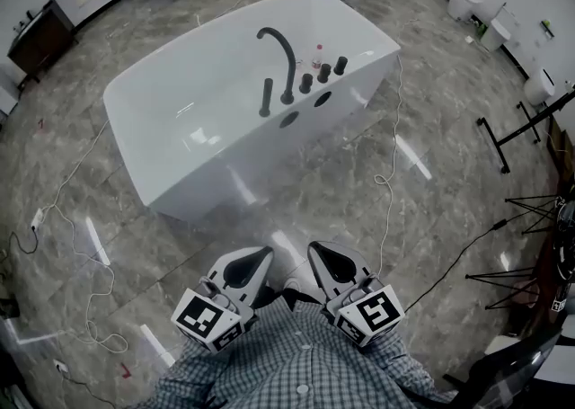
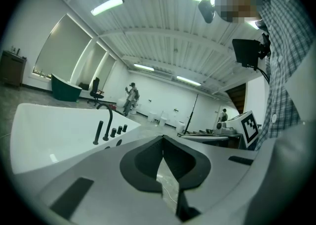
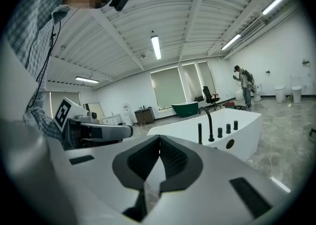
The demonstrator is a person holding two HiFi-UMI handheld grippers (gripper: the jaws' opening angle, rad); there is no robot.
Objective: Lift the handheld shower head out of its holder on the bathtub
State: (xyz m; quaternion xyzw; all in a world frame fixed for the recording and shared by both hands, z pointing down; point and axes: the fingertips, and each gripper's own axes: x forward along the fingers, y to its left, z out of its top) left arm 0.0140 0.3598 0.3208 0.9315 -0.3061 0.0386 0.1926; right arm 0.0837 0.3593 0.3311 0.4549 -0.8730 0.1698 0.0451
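A white bathtub stands on the marble floor ahead of me. On its near rim are a black arched spout, several black knobs and the handheld shower head, a slim black rod upright in its holder. The rod also shows in the left gripper view and the right gripper view. My left gripper and right gripper are held close to my chest, well short of the tub. Both are shut with nothing between the jaws.
White cables trail over the floor beside the tub. Black tripod stands are at the right. White toilets line the far right wall; a dark cabinet stands far left. A person stands in the distance.
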